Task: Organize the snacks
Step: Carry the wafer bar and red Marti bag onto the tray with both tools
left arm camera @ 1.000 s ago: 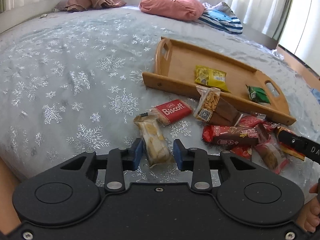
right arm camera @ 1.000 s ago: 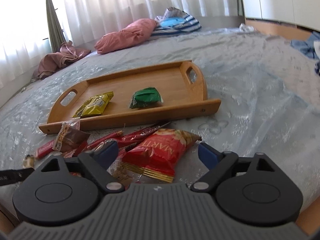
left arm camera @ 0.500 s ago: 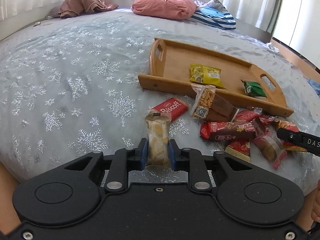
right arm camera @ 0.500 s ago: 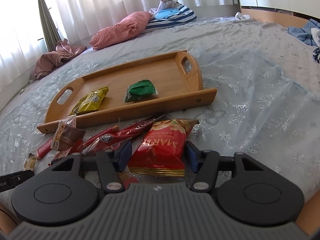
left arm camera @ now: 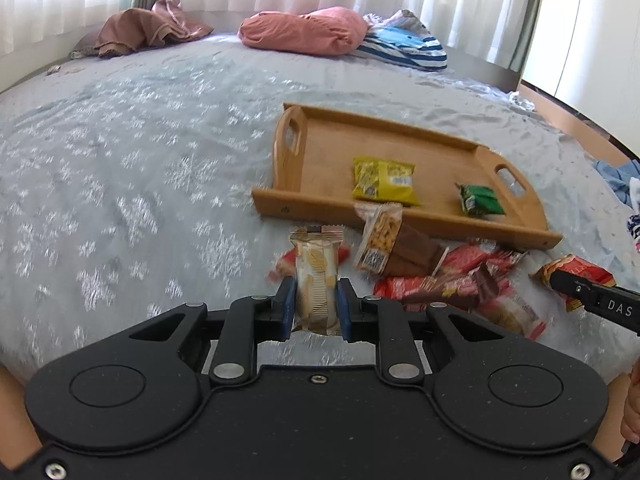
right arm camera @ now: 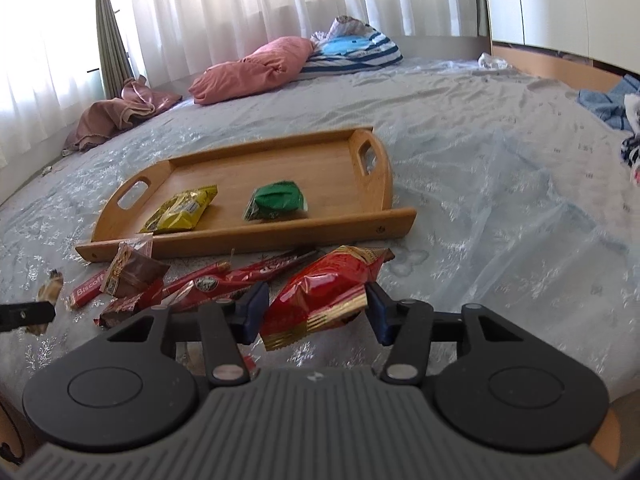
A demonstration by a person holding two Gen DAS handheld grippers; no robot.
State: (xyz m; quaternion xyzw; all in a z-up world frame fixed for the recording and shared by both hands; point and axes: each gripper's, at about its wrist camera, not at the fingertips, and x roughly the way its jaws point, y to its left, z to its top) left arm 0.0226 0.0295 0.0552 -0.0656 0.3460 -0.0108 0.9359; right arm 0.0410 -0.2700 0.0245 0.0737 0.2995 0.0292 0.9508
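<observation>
My left gripper [left arm camera: 314,306] is shut on a beige cracker packet [left arm camera: 316,280] and holds it upright above the bed. My right gripper [right arm camera: 316,312] is shut on a red chip bag [right arm camera: 324,292], lifted off the bed; that bag also shows at the right of the left wrist view [left arm camera: 576,272]. A wooden tray [left arm camera: 288,204] lies ahead with a yellow packet [left arm camera: 384,180] and a green packet [left arm camera: 480,199] in it. Loose snacks lie in front of the tray: a brown cracker pack [left arm camera: 400,244], red bars [right arm camera: 224,276] and a red Biscoff pack [right arm camera: 90,288].
The bed has a grey snowflake cover [left arm camera: 140,184]. A pink pillow [left arm camera: 304,32], a striped pillow [left arm camera: 404,46] and a brown cloth [left arm camera: 148,32] lie at the far edge by white curtains. Blue clothes [right arm camera: 604,106] lie at the right.
Both grippers closed on their snacks and lifted them: the left on the cracker packet, the right on the red chip bag. Both have risen off the bed.
</observation>
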